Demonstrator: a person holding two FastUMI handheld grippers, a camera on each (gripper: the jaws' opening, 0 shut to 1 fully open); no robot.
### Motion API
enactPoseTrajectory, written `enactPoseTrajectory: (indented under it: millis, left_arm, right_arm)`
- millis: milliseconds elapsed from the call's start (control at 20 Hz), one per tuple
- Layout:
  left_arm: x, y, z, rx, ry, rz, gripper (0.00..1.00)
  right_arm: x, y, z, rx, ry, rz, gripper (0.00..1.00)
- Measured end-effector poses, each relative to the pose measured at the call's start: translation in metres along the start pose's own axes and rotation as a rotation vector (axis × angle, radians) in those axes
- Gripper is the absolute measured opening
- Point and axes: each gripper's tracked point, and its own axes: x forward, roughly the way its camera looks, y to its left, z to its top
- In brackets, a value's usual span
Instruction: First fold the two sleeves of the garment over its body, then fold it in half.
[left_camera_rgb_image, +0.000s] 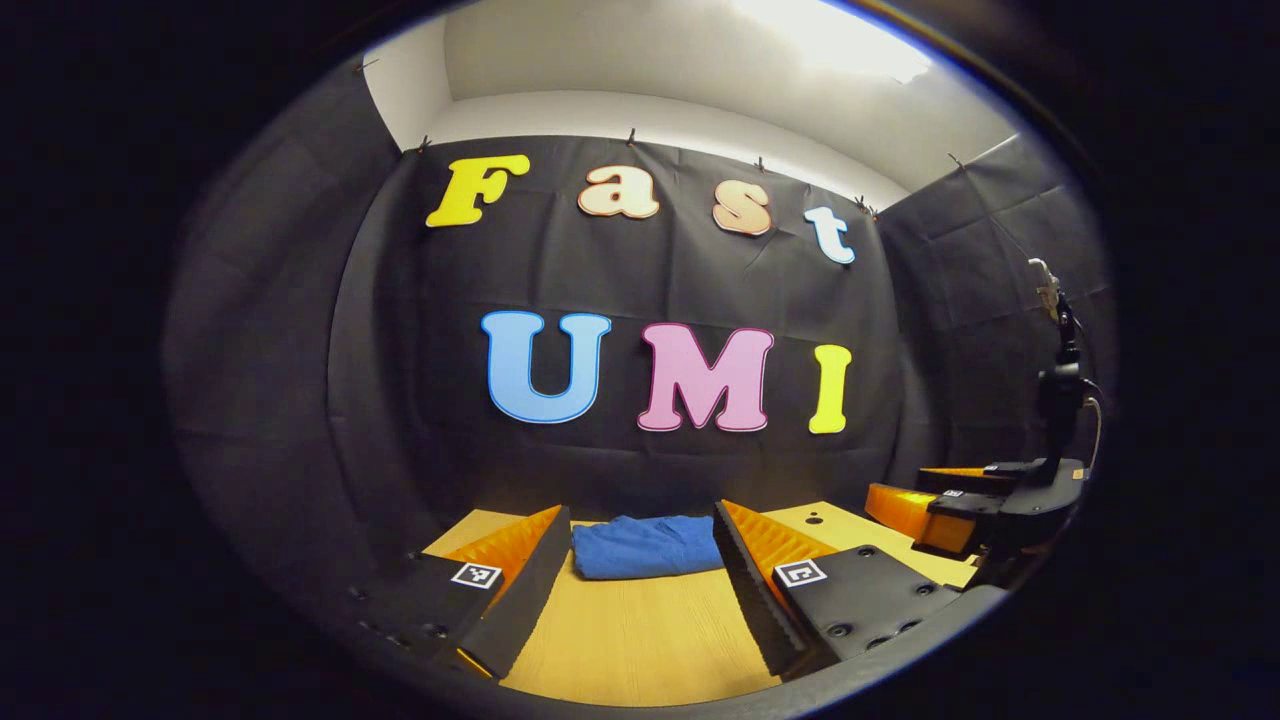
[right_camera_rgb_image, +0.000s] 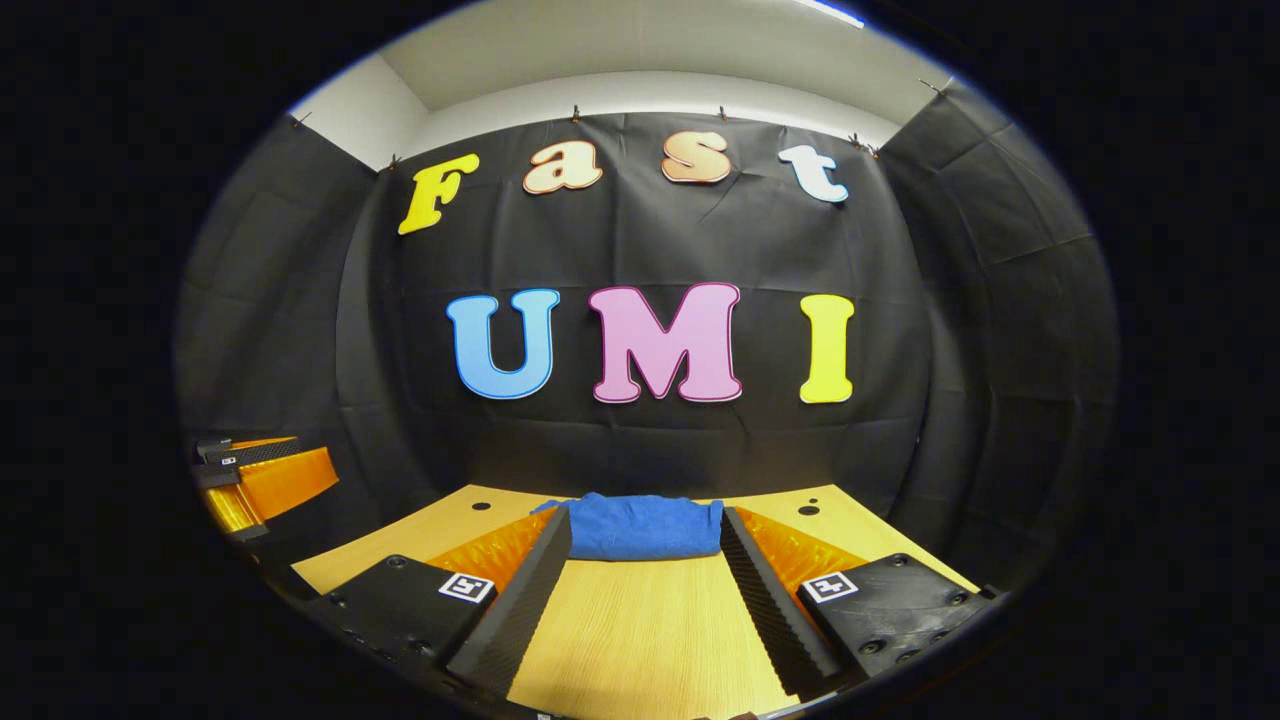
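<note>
Folded into a compact blue bundle, garment (left_camera_rgb_image: 648, 546) (right_camera_rgb_image: 640, 528) lying at the far side of the pale wood-grain tabletop (left_camera_rgb_image: 640, 630) (right_camera_rgb_image: 640, 630), close to the black cloth wall (left_camera_rgb_image: 650, 290) of the booth, white ceiling above. Left tool (left_camera_rgb_image: 640, 560) spread open and empty, well short of the bundle; right tool (right_camera_rgb_image: 645, 575) likewise wide apart, gripping nothing, also seen at the right edge of the left gripper view. Small square black-and-white marker tags (left_camera_rgb_image: 476, 575) on each tool's fingers, nothing readable on them; small dark holes (right_camera_rgb_image: 808, 510) in the tabletop.

Dim booth, ceiling glare overhead, fisheye-warped edges, sharp focus
</note>
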Motion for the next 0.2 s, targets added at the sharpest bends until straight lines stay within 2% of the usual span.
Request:
enactPoseTrajectory:
  millis: [200]
  left_arm:
    - [-0.0055, 0.0066, 0.0016, 0.0, -0.003, 0.018, 0.81]
  right_arm:
    - [0.0063, 0.0069, 0.0056, 0.003, -0.009, 0.023, 0.95]
